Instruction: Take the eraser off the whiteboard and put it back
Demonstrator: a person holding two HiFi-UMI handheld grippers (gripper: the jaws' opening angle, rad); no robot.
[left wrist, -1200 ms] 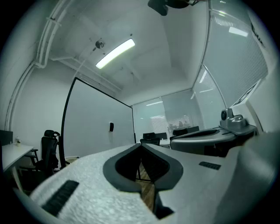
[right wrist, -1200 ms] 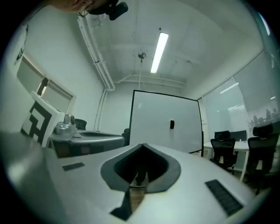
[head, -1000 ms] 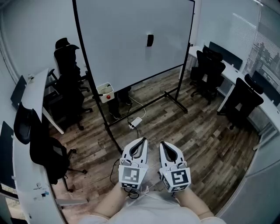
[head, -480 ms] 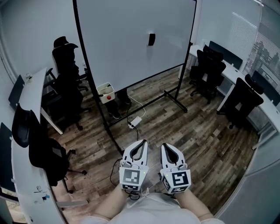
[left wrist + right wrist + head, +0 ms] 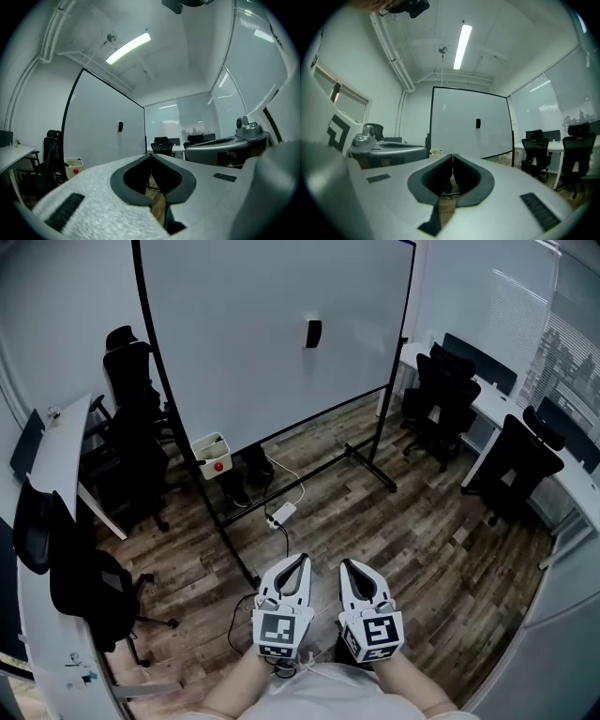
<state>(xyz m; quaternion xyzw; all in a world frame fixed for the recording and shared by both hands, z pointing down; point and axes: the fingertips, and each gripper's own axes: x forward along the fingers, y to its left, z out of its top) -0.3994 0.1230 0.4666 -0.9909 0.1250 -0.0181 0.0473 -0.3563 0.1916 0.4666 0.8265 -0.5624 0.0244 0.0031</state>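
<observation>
The jaws of the left gripper (image 5: 301, 560) and of the right gripper (image 5: 346, 564) are seen pressed together, with nothing caught between them. Both grippers are held side by side and level, close to the person's body above the wooden floor (image 5: 422, 531). The eraser (image 5: 313, 334) is found stuck upright on the whiteboard (image 5: 244, 343), toward its right side, well apart from both grippers.

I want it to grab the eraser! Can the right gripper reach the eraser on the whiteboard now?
Probably not yet: the right gripper, shut, is far back, and the eraser is on the whiteboard across the floor. Nothing looks in the way.
</observation>
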